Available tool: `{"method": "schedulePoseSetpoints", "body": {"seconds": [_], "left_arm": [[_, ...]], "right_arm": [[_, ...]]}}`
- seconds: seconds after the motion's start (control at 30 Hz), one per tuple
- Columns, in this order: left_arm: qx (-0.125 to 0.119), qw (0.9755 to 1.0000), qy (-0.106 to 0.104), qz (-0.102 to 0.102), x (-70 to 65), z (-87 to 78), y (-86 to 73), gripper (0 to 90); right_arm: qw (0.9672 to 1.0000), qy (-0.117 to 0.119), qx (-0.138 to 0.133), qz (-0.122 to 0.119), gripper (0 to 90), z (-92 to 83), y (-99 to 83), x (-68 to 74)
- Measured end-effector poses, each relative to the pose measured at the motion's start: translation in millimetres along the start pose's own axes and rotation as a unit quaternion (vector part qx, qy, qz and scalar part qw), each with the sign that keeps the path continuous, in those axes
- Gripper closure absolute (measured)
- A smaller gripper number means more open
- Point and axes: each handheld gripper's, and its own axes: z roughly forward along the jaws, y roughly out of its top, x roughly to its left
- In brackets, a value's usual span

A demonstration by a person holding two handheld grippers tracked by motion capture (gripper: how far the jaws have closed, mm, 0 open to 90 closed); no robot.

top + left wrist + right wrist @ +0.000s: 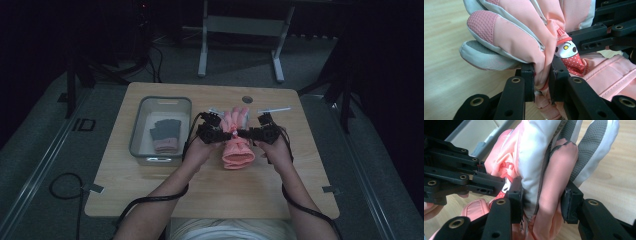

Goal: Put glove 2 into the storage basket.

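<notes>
**A:** Where is the pink glove (237, 142)?

**B:** It hangs just right of the grey bin (161, 131), above the wooden table (150, 190), cuff toward the person, fingers pointing away. The left gripper (218, 134) pinches a thin fold of fabric at the glove's middle, jaws closed tight on it. The right gripper (250, 133) clamps a thicker bunch of the glove from the opposite side, jaws wider but pressing in.

**B:** I'd judge the left grip risky: so little fabric sits between those jaws that it could slip out, leaving the glove swinging from the right gripper or dropping beside the bin.

**A:** Anything unclear?

**B:** Yes. The room is dim. A dark glove (166, 134) lies inside the bin, its details hard to read. Whether the pink glove's cuff touches the table, I cannot tell.
</notes>
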Motion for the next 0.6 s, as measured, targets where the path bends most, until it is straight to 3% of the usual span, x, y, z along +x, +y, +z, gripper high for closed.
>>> {"method": "schedulePoseSetpoints", "body": {"seconds": [0.6], "left_arm": [[-0.030, 0.9989, 0.030, 0.019, 8.4, -51.4, 27.1, 76.2]], "right_arm": [[0.9987, 0.022, -0.032, -0.032, 59.7, -7.5, 47.3, 29.3]]}}
